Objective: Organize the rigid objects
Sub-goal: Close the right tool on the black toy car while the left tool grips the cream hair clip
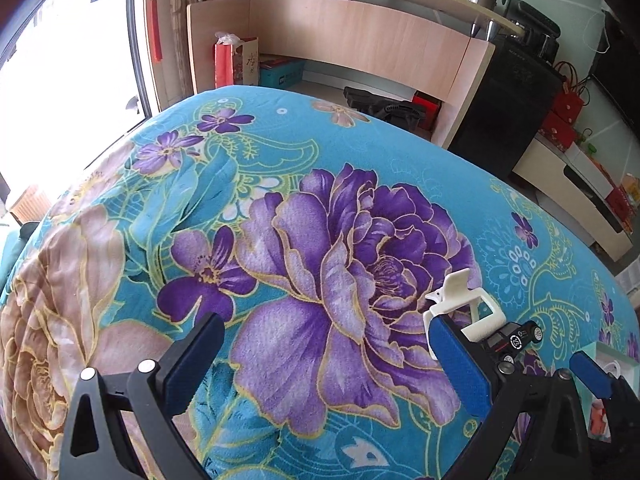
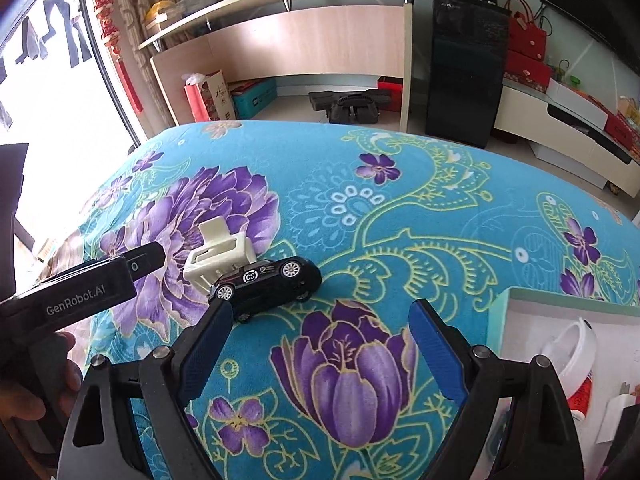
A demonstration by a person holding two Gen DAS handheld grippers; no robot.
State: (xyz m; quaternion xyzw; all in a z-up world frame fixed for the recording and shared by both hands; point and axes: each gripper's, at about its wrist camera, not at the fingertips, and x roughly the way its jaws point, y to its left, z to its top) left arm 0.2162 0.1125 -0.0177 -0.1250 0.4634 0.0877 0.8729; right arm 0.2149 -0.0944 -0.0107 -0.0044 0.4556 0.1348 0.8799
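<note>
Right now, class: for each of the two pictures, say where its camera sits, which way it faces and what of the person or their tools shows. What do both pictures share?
Left wrist: sits on the left tool, facing down and forward over the flowered cloth; its own open fingers show, and the right tool's fingertip.
Right wrist: sits on the right tool, facing likewise; its open fingers show, and the left tool's body.
Shared: toy car, white clip, box, wooden desk.
</note>
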